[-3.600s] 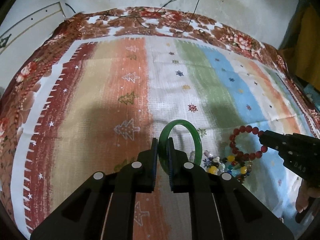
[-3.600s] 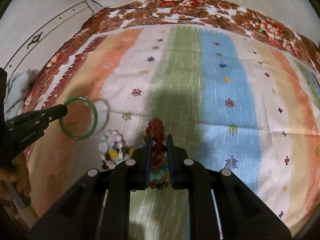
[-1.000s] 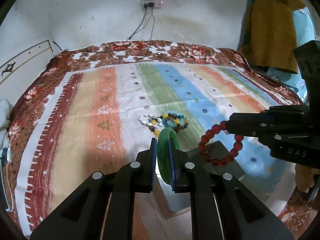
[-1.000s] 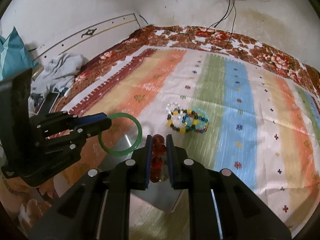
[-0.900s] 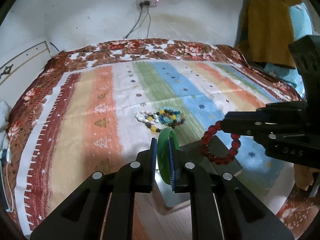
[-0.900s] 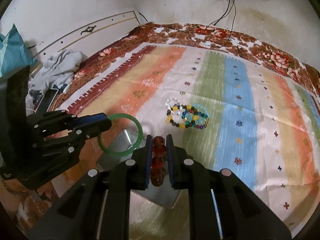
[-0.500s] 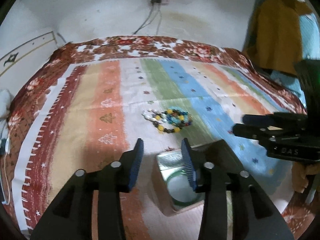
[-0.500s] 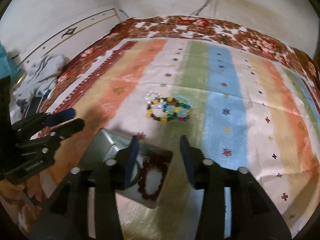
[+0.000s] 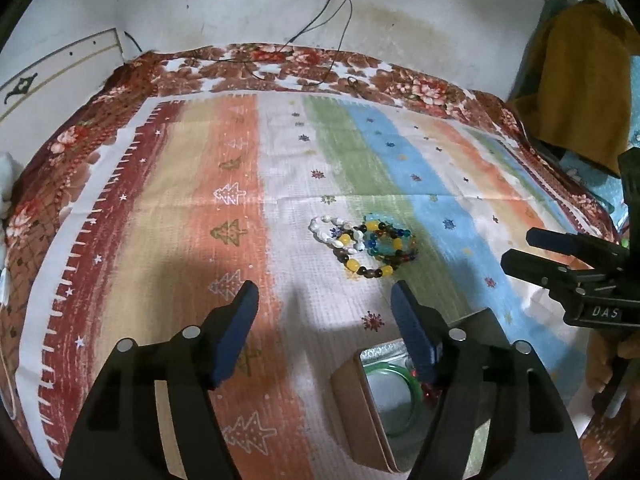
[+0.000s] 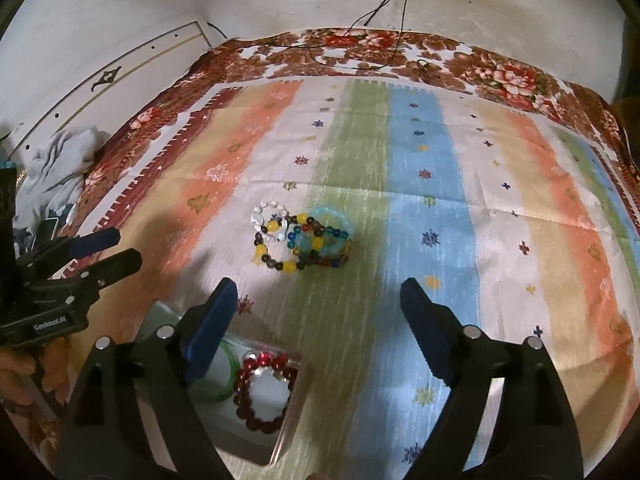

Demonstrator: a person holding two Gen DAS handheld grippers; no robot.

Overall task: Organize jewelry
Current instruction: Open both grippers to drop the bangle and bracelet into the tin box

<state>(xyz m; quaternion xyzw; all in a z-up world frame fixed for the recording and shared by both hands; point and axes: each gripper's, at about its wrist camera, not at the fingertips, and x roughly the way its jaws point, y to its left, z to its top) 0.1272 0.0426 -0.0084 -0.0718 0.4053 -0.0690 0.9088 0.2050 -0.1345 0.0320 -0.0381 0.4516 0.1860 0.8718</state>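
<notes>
A small open metal box (image 10: 294, 416) lies on the striped bedspread near me; it also shows in the left wrist view (image 9: 362, 404). Inside lie a green bangle (image 9: 414, 390) and a red bead bracelet (image 10: 264, 392); the bangle (image 10: 226, 390) shows beside the red beads. A pile of mixed bead bracelets (image 9: 364, 246) lies further out on the spread, also in the right wrist view (image 10: 300, 242). My left gripper (image 9: 324, 320) is open and empty above the box's left side. My right gripper (image 10: 316, 312) is open and empty above the box.
The bedspread (image 9: 200, 200) covers a bed against a white wall with a socket and hanging cables (image 9: 340, 8). A yellow garment (image 9: 580, 76) hangs at the right. Grey clothes (image 10: 60, 168) lie off the bed's left edge.
Both grippers carried the green bangle and red bracelet from the spread to over the box, then opened wide. The bangle and bracelet now lie in the box.
</notes>
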